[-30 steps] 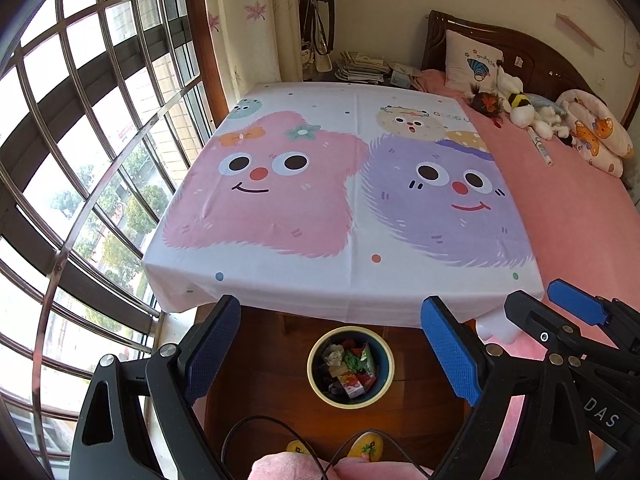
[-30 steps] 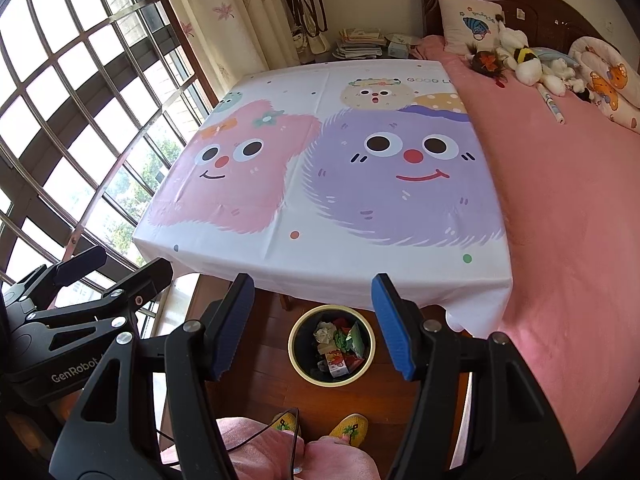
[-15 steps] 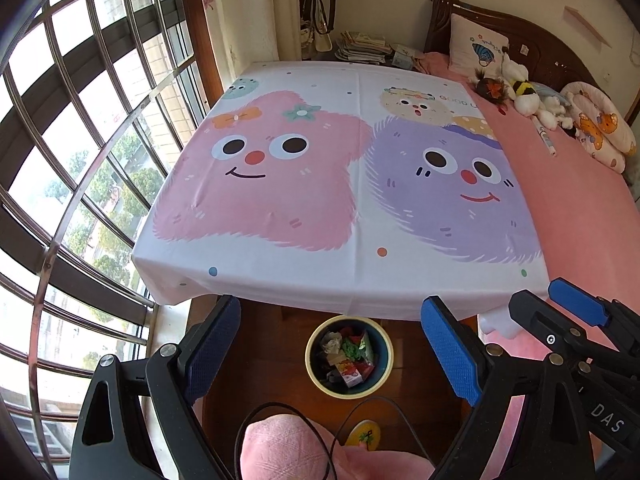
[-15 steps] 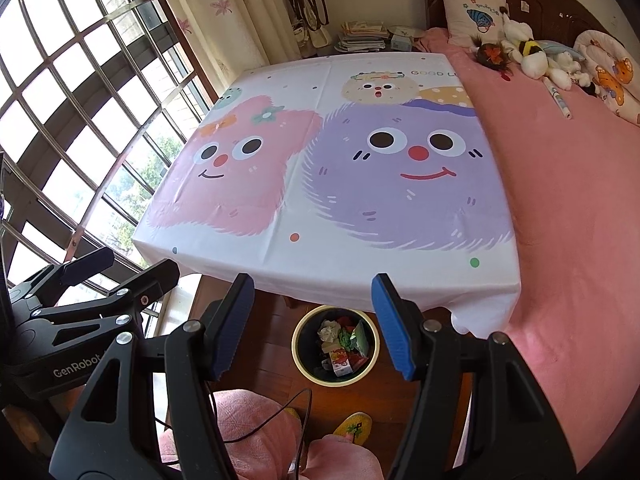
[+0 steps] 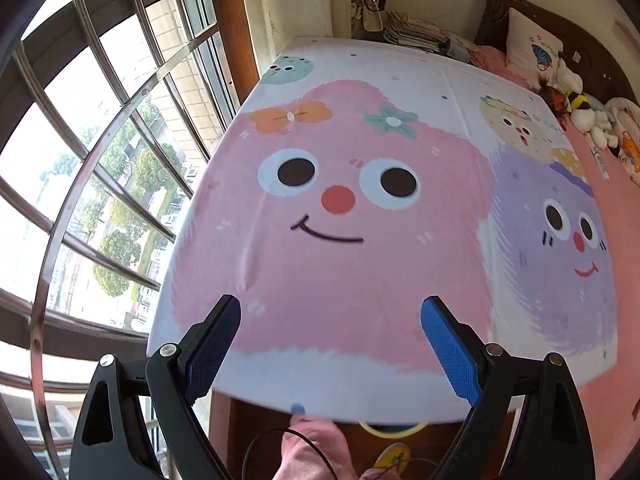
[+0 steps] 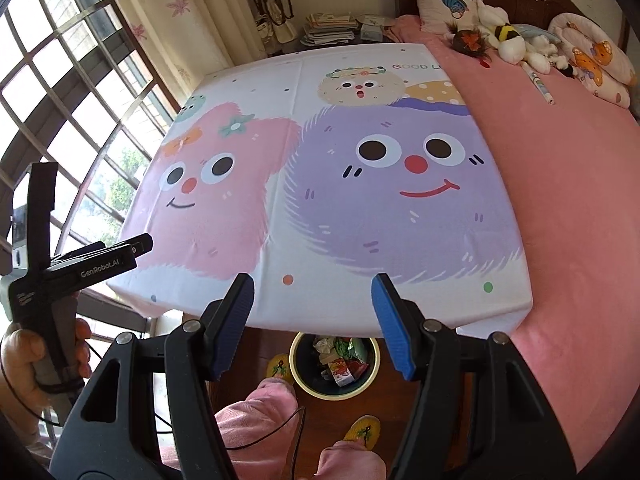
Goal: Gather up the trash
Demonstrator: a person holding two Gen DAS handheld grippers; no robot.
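Observation:
A round bin (image 6: 334,366) with a yellow rim stands on the wooden floor under the table's near edge, holding several crumpled wrappers. In the left wrist view only a sliver of its rim (image 5: 390,431) shows below the cloth. My right gripper (image 6: 312,308) is open and empty, above the bin at the table's near edge. My left gripper (image 5: 330,332) is open and empty over the pink cartoon face on the cloth. The left tool also shows at the left of the right wrist view (image 6: 96,264). No loose trash shows on the cloth.
A table with a cartoon cloth (image 6: 320,168) stands beside a pink bed (image 6: 560,200) with plush toys (image 6: 512,40). A barred window (image 5: 80,160) runs along the left. The person's pink-clad legs and yellow slippers (image 6: 364,432) are below.
Both grippers have moved forward and up over the table. The left one has swung left, so the bin has nearly gone from its view. Both stay open.

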